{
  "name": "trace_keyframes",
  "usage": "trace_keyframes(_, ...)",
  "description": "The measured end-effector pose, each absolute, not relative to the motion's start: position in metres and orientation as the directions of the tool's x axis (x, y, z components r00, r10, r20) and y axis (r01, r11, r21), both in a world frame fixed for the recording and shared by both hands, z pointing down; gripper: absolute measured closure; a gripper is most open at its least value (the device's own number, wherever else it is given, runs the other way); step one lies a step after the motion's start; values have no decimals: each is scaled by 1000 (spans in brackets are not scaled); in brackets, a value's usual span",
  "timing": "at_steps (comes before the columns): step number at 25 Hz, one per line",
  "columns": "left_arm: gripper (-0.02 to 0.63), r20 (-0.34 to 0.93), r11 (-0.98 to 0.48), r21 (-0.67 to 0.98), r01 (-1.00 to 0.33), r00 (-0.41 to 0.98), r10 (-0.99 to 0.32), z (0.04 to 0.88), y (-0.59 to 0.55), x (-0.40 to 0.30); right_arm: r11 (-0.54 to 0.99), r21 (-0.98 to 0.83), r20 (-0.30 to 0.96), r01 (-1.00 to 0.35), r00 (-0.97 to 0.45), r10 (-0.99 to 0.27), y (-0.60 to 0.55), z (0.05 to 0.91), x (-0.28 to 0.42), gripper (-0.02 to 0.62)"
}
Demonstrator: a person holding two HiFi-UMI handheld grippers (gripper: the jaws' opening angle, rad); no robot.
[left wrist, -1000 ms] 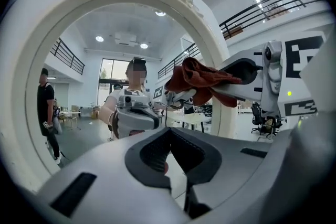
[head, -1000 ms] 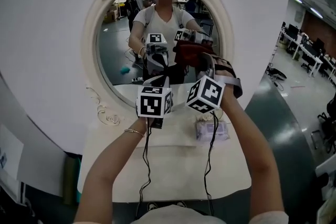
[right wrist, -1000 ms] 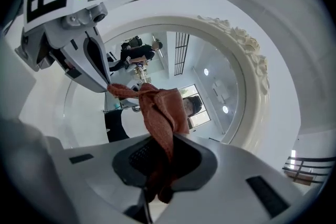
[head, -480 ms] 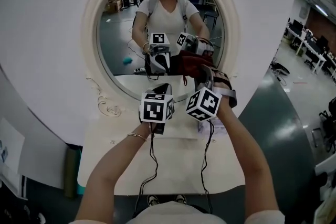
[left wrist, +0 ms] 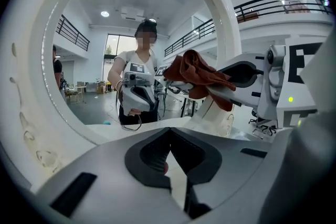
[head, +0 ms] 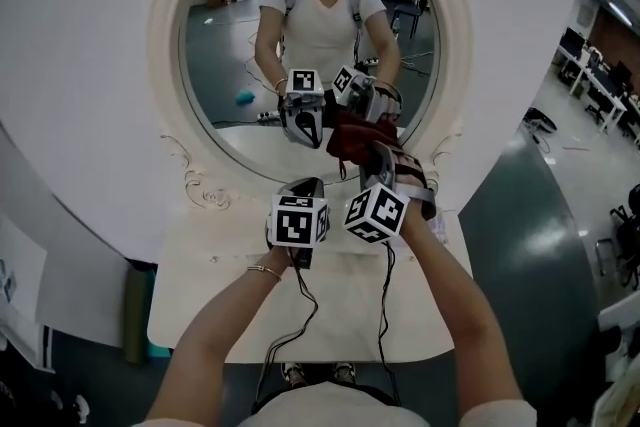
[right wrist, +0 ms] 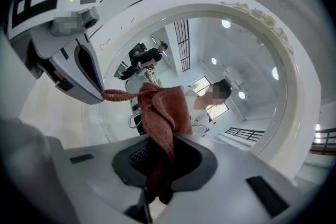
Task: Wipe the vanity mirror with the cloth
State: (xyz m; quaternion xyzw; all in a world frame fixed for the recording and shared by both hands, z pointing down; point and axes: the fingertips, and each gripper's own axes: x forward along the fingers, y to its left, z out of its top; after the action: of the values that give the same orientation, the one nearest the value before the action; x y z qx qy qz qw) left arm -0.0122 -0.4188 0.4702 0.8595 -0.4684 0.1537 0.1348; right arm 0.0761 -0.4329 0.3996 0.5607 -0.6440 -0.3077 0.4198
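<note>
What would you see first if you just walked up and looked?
The big round mirror with its curly white frame fills the middle, and the person holding the tongs shows in it. Next comes the reddish-brown cloth, pinched in the right tongs in front of the mirror's lower part. The left tongs beside it are shut and empty.

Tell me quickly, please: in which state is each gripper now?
Left gripper: jaws together, nothing between them.
Right gripper: jaws closed on the red-brown cloth.
</note>
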Motion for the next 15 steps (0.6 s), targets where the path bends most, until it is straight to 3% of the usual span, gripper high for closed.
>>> trace_keyframes(15, 595, 471, -472, 111, -874, 465, -749, 537, -402, -53, 427, 754, 423, -499, -129, -897, -430, 498, 13, 532)
